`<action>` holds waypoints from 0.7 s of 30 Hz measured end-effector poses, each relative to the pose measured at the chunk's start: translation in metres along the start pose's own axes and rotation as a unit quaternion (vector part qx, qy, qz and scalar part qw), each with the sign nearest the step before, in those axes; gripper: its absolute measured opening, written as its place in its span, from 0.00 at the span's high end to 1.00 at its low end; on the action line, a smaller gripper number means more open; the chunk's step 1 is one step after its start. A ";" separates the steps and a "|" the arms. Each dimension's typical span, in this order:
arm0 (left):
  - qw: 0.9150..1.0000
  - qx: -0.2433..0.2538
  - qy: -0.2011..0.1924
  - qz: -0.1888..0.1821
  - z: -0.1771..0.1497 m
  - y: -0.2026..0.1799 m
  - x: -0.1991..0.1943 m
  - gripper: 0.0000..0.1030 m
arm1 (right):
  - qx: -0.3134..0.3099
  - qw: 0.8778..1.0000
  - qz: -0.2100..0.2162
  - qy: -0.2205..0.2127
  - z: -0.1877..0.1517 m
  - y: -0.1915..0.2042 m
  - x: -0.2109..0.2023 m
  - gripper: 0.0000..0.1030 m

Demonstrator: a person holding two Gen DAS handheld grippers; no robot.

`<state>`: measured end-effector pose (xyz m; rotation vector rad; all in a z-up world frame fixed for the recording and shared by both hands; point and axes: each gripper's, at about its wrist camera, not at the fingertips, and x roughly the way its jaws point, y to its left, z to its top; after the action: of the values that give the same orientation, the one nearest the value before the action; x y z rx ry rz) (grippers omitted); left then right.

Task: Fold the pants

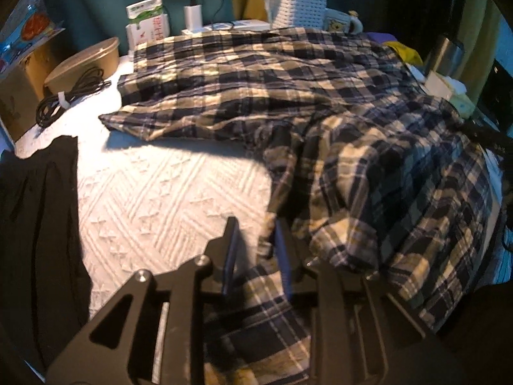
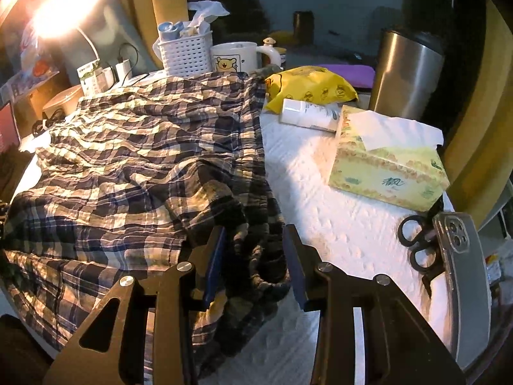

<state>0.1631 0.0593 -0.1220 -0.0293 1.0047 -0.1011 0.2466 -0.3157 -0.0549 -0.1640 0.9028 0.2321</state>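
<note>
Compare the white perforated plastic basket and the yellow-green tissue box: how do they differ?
The white perforated plastic basket stands at the far edge, stuffed with several items; the yellow-green tissue box lies nearer, right of the plaid pants, apart from them. The basket's wall is perforated, the box's printed. Both have white tissue sticking out.

pants (image 1: 288, 89): plaid, navy/black over cream, some grey-blue squares, bunched between both grippers' fingers. Finger pads (image 2: 213, 263): blue on black frames. Table cover (image 1: 154, 192): white, raised diamond pattern, left of left fingers. Black cloth (image 1: 38, 224) further left. Beyond right fingers: tissue box (image 2: 388, 173) pale yellow-green, floral print; bag (image 2: 314, 89) yellow; basket (image 2: 186, 51) white; scissors (image 2: 416, 243) black.
</note>
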 end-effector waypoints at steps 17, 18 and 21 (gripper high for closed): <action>0.992 0.055 -0.072 0.087 0.069 0.031 -0.006 0.98 | 0.006 1.000 0.009 0.003 0.012 0.005 0.018 0.62; 0.991 0.059 -0.077 0.090 0.077 0.035 -0.001 0.98 | 0.007 1.000 0.009 0.002 0.014 0.006 0.019 0.62; 0.992 0.069 -0.069 0.084 0.097 0.043 0.017 0.98 | 0.008 1.000 0.008 0.002 0.021 0.007 0.023 0.62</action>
<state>0.2570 0.0987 -0.0878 0.1728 0.8568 -0.0145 0.2741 -0.3008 -0.0607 -0.1424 0.9101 0.2391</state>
